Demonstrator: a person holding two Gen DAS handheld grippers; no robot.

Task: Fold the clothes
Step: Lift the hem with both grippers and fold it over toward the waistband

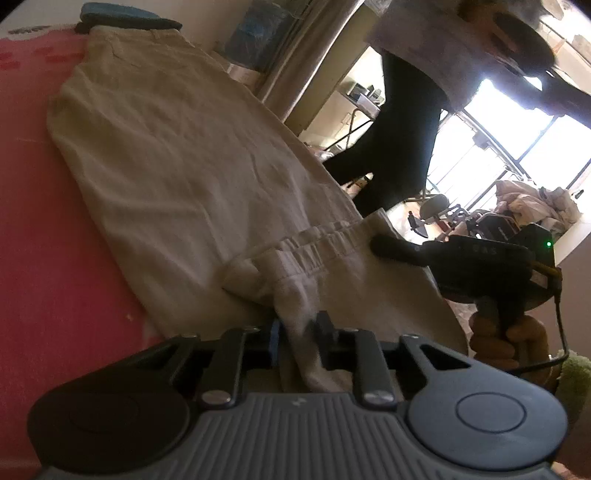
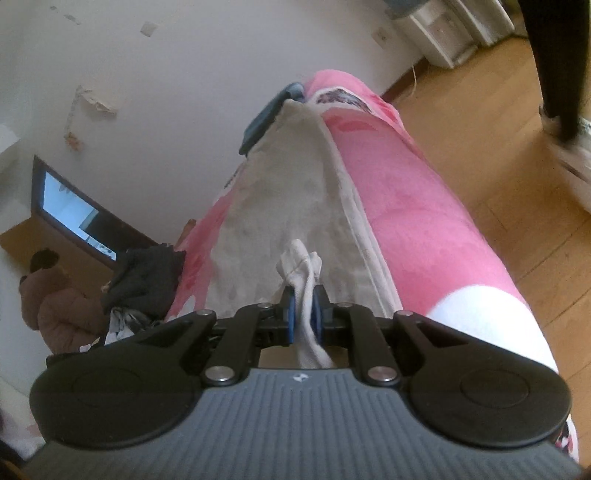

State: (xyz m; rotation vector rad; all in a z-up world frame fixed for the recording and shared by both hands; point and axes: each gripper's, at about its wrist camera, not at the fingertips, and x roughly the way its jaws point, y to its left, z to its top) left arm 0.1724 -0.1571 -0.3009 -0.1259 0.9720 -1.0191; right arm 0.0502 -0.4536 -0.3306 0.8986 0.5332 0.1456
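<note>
My left tongs (image 1: 299, 332) clamp a bunched corner of the beige trousers (image 1: 184, 155) at the waistband end, and my right tongs (image 2: 304, 314) pinch another gathered tuft of the same cloth (image 2: 288, 206), each pair drawn together on fabric between its blue pads (image 2: 291, 317). I judge this twin hold is there so both corners of the waist can travel as one, keeping the edge straight for a fold toward the far hems. Ahead of both tongs the trousers lie stretched lengthwise on the pink blanket (image 1: 48, 221) covering the bed, legs running away from me and roughly flat. Beyond their far end sits a dark blue folded item (image 1: 125, 16), touching or just overlapping the hems, and it could get in the way of a full-length fold. To the right of my left tongs, my own hand (image 1: 506, 332) grips the other tool's handle. Farther off a person in dark leggings (image 1: 402, 122) stands by a bright window, well clear of the cloth. Left of my right tongs, a heap of dark clothes (image 2: 147, 273) rests at the bed's edge.
</note>
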